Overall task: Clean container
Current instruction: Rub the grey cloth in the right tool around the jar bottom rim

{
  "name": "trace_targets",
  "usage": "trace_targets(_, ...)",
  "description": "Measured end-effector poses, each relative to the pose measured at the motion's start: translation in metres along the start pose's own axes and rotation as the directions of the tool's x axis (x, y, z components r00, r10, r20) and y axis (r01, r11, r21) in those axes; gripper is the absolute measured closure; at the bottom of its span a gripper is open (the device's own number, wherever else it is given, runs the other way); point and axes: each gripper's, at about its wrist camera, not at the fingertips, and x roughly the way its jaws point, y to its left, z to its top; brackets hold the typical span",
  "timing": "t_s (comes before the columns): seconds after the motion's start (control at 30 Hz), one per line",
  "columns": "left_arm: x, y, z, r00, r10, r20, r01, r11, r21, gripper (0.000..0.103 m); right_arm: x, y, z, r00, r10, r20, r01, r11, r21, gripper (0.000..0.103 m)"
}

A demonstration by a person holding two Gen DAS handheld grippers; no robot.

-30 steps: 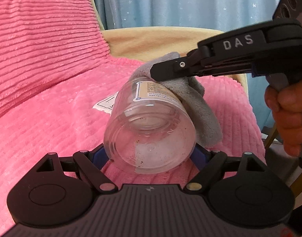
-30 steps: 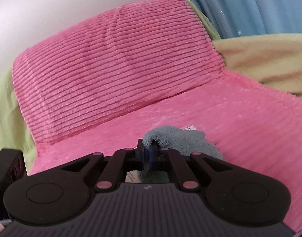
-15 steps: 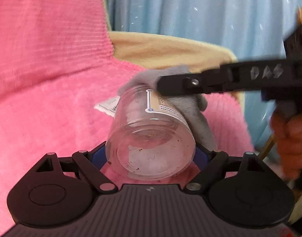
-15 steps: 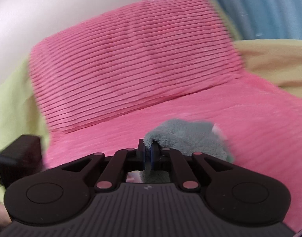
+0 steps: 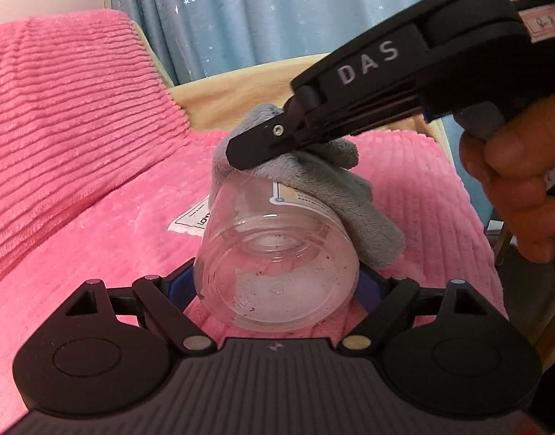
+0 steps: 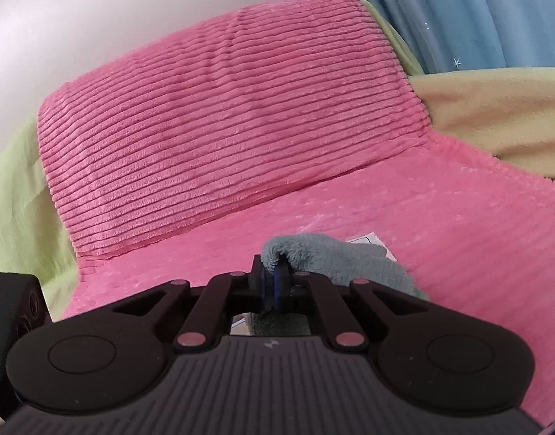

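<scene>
1. Left wrist view is filled mostly by a pink cover [image 5: 107, 166], over which all work is done; a blue curtain [image 5: 241, 11] is seen behind it.
2. A clear jar [image 5: 277, 253] is held on its side above the cover, its base turned toward the camera and clamped between the two fingers of the left claw [image 5: 277, 286], one at each side.
3. A grey cloth [image 5: 328, 188] is pinched in the pressed-together right claw [image 5: 237, 154] and is laid on the jar's upper wall, beside its label [image 5: 288, 194]; a hand [image 5: 520, 195] is seen on that tool's grip.
4. Reddish-brown specks [image 5: 262, 272] are seen scattered around the base, so the cleaning is judged unfinished: the upper outside is being wiped, while the base and the inside appear to be left.
</scene>
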Motion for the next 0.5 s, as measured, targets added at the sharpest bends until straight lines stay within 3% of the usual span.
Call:
trace_targets(0.1, -0.002, 0.019, -0.002, 0.997, -0.078, 0.017, 0.079, 0.984, -0.160, 0.015, -0.001, 0.001, 0.000, 1.000, 0.000, -0.003, 0.000, 1.000, -0.009, 0.101)
trace_targets(0.27, 0.001, 0.044, -0.007, 0.986, -0.161, 0.050, 0.168, 0.922, -0.348, 0.017, -0.001, 0.001, 0.001, 1.000, 0.013, -0.011, -0.013, 1.000, -0.003, 0.101)
trace_targets(0.4, 0.001, 0.041, -0.005, 0.988, -0.146, 0.048, 0.153, 0.932, -0.327, 0.017, -0.001, 0.000, 0.001, 1.000, 0.022, -0.017, -0.022, 1.000, 0.003, 0.101)
trace_targets(0.5, 0.001, 0.029, -0.002, 0.993, -0.109, 0.038, 0.115, 0.966, -0.232, 0.017, 0.001, 0.009, -0.001, 0.994, 0.091, -0.053, -0.092, 0.996, -0.019, 0.101)
